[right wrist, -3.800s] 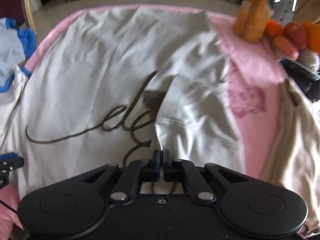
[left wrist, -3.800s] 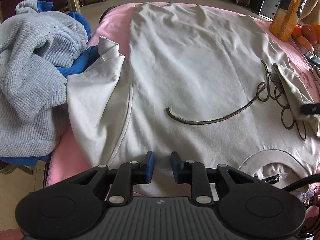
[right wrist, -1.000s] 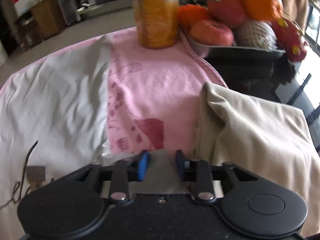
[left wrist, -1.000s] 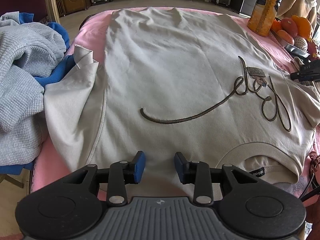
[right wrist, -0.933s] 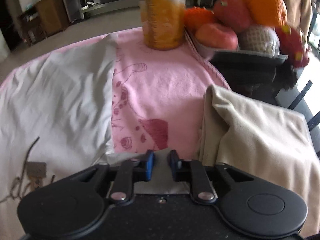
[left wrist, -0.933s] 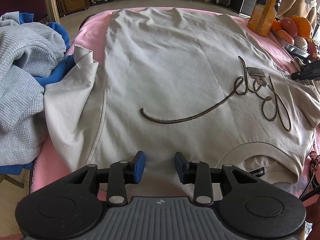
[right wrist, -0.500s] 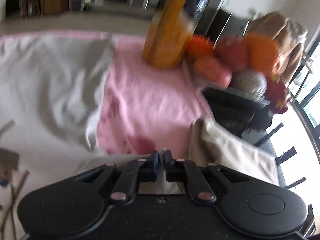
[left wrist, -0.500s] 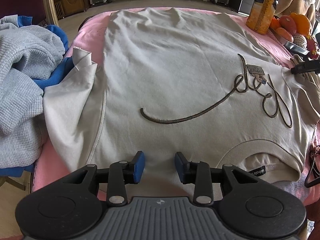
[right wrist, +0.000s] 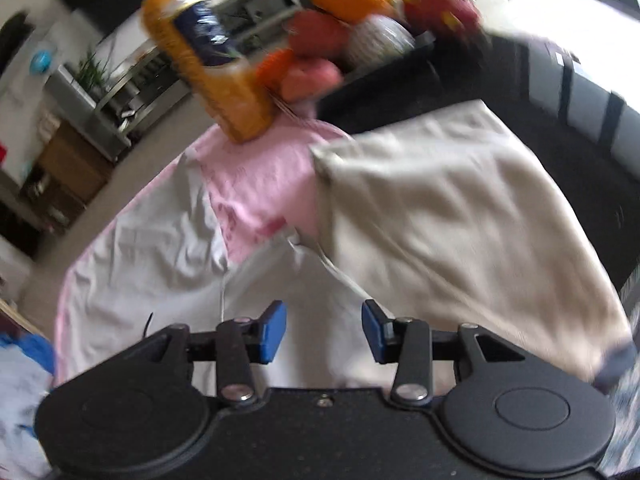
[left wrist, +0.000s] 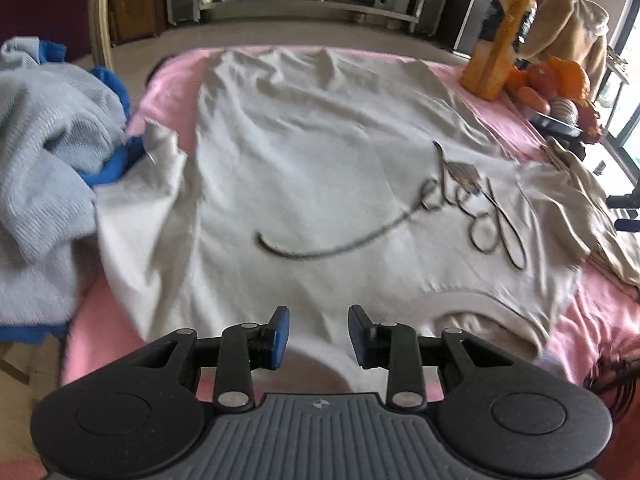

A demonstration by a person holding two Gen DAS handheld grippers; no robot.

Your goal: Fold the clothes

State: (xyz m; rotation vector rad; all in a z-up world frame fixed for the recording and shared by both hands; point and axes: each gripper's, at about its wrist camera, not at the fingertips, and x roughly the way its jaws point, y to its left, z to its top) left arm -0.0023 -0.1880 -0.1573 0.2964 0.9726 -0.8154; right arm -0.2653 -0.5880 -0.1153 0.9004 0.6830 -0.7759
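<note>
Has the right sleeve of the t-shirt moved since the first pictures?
Yes. The sleeve then lay folded over the script lettering; now it is spread out to the right of it, leaving the lettering uncovered.

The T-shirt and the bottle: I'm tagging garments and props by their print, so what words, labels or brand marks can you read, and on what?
"dej", roughly: dark looping script across the chest of the pale T-shirt; the letters are uncertain.
Small patch beside the script: too blurred to read.
Dark label on the orange juice bottle: print is there but motion-blurred, unreadable.
Neck area of the shirt: no legible tag.
</note>
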